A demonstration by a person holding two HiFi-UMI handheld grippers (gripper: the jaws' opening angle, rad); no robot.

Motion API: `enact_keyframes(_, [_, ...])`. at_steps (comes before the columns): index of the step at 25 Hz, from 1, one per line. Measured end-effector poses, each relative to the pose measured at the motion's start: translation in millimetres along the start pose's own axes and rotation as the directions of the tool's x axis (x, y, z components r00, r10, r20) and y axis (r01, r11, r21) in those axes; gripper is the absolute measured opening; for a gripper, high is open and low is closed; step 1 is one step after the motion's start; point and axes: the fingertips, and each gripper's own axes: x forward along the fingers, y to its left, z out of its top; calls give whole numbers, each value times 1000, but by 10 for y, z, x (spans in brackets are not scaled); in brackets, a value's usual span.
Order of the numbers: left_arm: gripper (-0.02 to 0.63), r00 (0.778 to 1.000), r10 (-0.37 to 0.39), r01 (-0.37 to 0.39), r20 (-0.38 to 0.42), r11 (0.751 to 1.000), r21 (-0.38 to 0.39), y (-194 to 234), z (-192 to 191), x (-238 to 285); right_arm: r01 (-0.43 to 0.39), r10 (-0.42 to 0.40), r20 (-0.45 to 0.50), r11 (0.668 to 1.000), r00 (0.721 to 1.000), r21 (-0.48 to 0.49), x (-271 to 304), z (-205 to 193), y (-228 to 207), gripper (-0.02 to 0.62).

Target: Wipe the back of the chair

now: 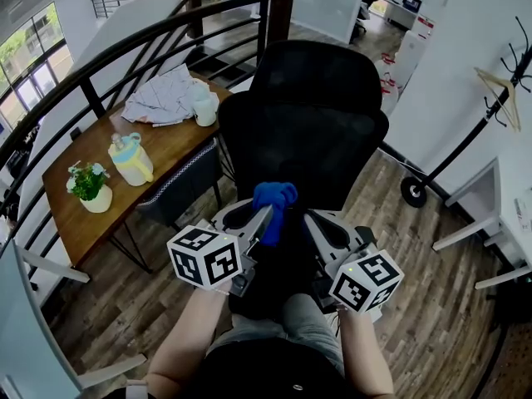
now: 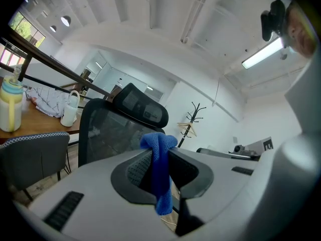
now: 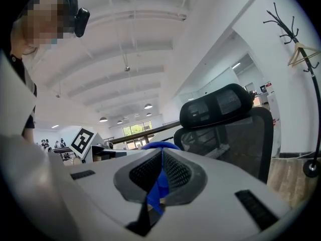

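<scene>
Far left, a wooden counter (image 1: 158, 152) beside a dark curved railing (image 1: 125, 44). At the counter's near end, a small potted plant (image 1: 87, 185) and, just beyond it, a pale yellow bottle (image 1: 131, 160) with a blue cap. At the far end, a crumpled striped garment (image 1: 162, 98), with a white mug (image 1: 205, 106) just beside it near the right edge. Tucked against the counter's right edge, a grey chair (image 1: 179, 185).

Next, the left tongs (image 2: 160, 149), clenched on a blue cloth (image 1: 274, 198). Bunches over the jaw tips and hangs down in the gap between the jaws. Bright blue, with a knitted look.

Straight beyond both tongs, the black office chair (image 1: 303, 131). Upright back of dark see-through mesh in a black frame, topped by a black headrest (image 1: 320, 69). Fills the middle of the head view, its lower edge just behind the cloth. Contact between cloth and mesh not clear.

Right of the cloth, the right tongs (image 3: 161, 152), clenched too. Jaws all but together, with a strip of the same blue in the slit between them and a bulge of it over the tips.

Far right, a black coat stand (image 1: 507, 81) with a wooden hanger (image 1: 497, 90), on a plank floor (image 1: 432, 306).
</scene>
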Motion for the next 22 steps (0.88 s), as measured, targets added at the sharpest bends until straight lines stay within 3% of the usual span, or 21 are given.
enact_keyframes(22, [77, 997, 74, -73, 16, 996, -53, 157, -165, -82, -2, 2, -37, 1000, 999, 9, -10, -152, -143, 31])
